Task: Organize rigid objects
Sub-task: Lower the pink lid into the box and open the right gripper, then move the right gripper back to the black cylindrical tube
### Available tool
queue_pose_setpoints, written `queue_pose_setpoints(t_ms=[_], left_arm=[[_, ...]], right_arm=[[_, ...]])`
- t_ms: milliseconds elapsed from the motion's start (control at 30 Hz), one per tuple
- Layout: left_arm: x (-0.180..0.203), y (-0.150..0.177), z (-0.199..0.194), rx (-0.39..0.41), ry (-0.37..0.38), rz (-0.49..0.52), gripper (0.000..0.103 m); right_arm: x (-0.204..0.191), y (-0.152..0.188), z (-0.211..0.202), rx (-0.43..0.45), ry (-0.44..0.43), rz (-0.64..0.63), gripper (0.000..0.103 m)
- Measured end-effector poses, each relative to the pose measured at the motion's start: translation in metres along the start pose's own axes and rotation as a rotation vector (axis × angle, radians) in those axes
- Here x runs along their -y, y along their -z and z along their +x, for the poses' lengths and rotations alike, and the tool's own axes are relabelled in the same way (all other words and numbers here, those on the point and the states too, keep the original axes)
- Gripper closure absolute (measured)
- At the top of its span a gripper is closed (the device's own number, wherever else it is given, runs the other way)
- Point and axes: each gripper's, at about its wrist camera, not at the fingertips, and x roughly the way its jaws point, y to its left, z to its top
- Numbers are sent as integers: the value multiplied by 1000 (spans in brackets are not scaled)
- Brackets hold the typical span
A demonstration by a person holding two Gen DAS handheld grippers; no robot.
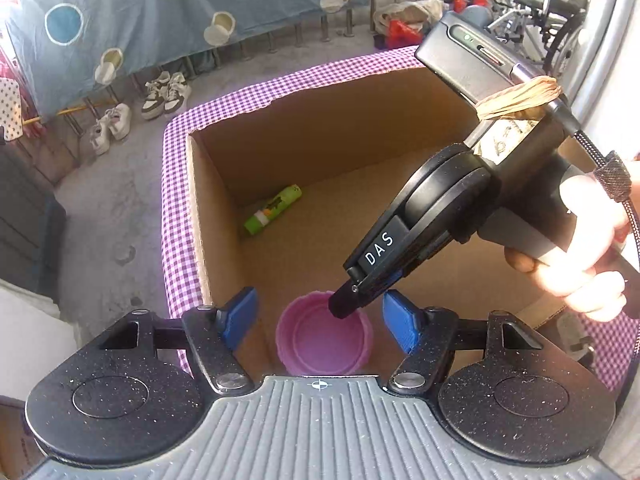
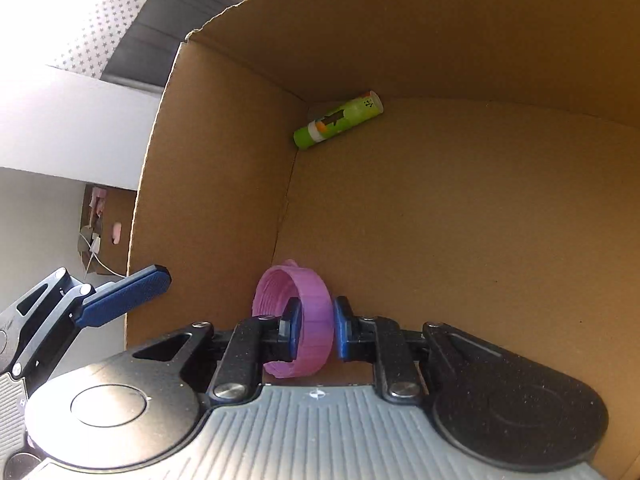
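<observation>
Pink lid (image 2: 298, 322) pinched by its wall in right gripper (image 2: 314, 326), low over box (image 1: 320, 128) floor at near-left corner. Left gripper (image 1: 320, 316) apart, empty, hovering right behind. Green tube (image 2: 338, 124) lying in far-left corner.

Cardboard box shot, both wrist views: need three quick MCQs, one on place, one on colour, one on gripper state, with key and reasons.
1. Where does the green tube lie?
A. In a far corner of the cardboard box
B. On the checked cloth
C. Between the left fingers

2. What colour is the lid in the right gripper?
A. Yellow
B. Pink
C. White

3. How does the left gripper stand?
A. Shut on the tube
B. Shut on the lid
C. Open, holding nothing

Key: 1 A, the tube rests where the walls meet the floor. 2 B, the ribbed rim is pink in both views. 3 C, its blue fingers stand apart, touching nothing.
</observation>
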Motion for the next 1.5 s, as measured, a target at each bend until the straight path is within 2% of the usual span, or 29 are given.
queue_pose_setpoints(t_ms=[33, 67, 100, 167, 333, 433, 600, 767, 900, 1033, 1200, 1300, 1500], left_arm=[[-1, 1, -2, 8, 1, -5, 34], [-1, 2, -4, 13, 1, -8, 34], [-2, 2, -6, 22, 4, -15, 34], [-2, 4, -15, 54, 17, -27, 34], [3, 14, -47, 140, 48, -53, 33], [10, 25, -69, 201, 76, -64, 31], [29, 47, -88, 248, 126, -65, 30], [59, 71, -82, 245, 206, -56, 30], [93, 94, -63, 204, 246, -13, 30], [128, 111, -35, 141, 249, 51, 30], [150, 117, -9, 93, 231, 85, 32], [152, 115, 3, 74, 229, 64, 36], [154, 118, 15, 85, 192, 7, 36]], right_arm=[[-1, 0, -1, 5, -6, 1, 79], [0, 0, -4, 20, -18, 11, 69], [0, 2, -8, 39, -26, 14, 55], [-4, 7, -21, 94, -40, -9, 42], [-6, 40, -75, 252, -105, -13, 42], [-2, 78, -117, 377, -148, -24, 42], [23, 174, -173, 564, -213, 0, 42], [60, 267, -189, 687, -181, 88, 42], [92, 323, -169, 731, -121, 212, 43], [113, 348, -140, 715, -71, 304, 48], [126, 354, -121, 698, -32, 327, 52], [125, 347, -120, 699, -15, 297, 52], [126, 321, -105, 664, 16, 266, 52]])
